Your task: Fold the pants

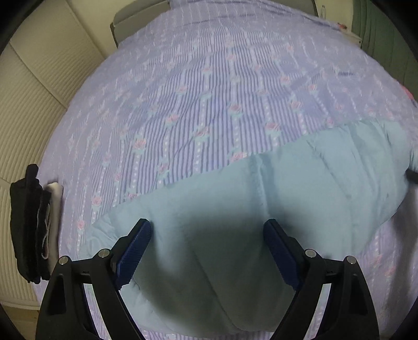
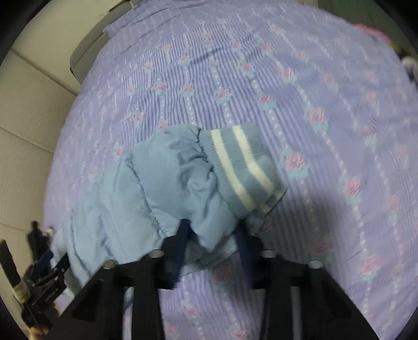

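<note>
Light blue pants point(image 1: 274, 204) lie on a bed with a purple floral striped cover point(image 1: 209, 91). My left gripper point(image 1: 207, 251) is open, its blue-padded jaws wide apart just above the flat fabric. In the right wrist view the pants point(image 2: 156, 188) are bunched, with the striped blue-and-white cuff point(image 2: 243, 167) folded on top. My right gripper point(image 2: 213, 235) is shut on a fold of the pants near the cuff and holds it lifted above the cover point(image 2: 326, 130). The left gripper point(image 2: 44, 272) shows at the lower left of that view.
A stack of dark and white folded clothes point(image 1: 34, 227) sits at the bed's left edge. A cream ribbed wall panel point(image 1: 31, 104) runs along the left. A grey headboard point(image 1: 135, 23) stands at the far end. Pink items point(image 2: 371, 31) lie at the far right.
</note>
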A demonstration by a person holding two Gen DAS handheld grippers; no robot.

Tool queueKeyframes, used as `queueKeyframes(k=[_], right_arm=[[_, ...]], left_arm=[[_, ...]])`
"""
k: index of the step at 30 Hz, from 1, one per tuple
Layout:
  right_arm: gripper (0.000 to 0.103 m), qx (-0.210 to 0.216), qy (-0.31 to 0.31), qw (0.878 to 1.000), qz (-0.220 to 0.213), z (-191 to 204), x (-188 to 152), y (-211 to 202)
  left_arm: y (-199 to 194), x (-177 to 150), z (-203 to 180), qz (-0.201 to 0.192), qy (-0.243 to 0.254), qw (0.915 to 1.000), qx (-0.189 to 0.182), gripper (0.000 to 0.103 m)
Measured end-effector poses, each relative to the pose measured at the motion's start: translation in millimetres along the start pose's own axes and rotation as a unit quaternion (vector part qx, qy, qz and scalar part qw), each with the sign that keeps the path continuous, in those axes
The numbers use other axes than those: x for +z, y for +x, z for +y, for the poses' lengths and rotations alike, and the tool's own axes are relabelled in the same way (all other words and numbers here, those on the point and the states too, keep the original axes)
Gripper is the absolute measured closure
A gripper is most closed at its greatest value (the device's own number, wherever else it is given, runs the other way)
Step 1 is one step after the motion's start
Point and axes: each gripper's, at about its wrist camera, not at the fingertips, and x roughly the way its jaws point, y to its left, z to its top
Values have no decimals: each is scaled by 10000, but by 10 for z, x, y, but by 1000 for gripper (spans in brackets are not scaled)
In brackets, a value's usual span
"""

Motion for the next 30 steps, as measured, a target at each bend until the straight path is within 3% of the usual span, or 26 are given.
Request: queueKeyframes(k=[2, 4, 6, 8, 10, 14, 17, 21, 26, 28, 30], right_arm=[[84, -113, -112, 9995, -268, 82, 70, -149], [84, -549, -311, 9979, -110, 193, 127, -135], [79, -906, -301, 9954, 77, 213, 177, -79], [69, -1284, -354, 9911, -34, 279, 154, -126], [65, -1416, -532, 9881, -263, 391, 47, -307], [48, -975, -1121, 9883, -338, 731, -317, -689], [48, -487, -1596, 9859, -132, 1162, -593, -733], [48, 60, -1998, 9797, 150, 1661, -972, -658], [48, 89, -2119, 9761, 474, 2129, -1203, -435], [48, 44, -2264, 9726, 521, 2272, -1257, -402], [48, -126, -2383, 9698, 497, 2396, -1283, -357]], left_arm=[[57, -11, -26, 26, 157, 9998, 102, 13], [119, -59, -53, 73, 199, 9996, 179, 12], [156, -81, -28, 156, 88, 9998, 126, 12], [109, -86, 34, 197, -58, 9998, 55, 13], [-66, -130, 163, -1, -247, 9997, 15, 13], [-427, -317, 547, -369, -610, 9973, -180, 13], [-560, -531, 1012, -402, -1063, 9915, -627, 13], [-478, -823, 1697, -261, -1866, 9740, -1260, 15], [-226, -1012, 2144, -64, -2101, 9641, -1623, 25], [-148, -1044, 2217, -28, -2066, 9617, -1803, 37], [-32, -1033, 2271, 41, -2035, 9570, -2067, 41]])
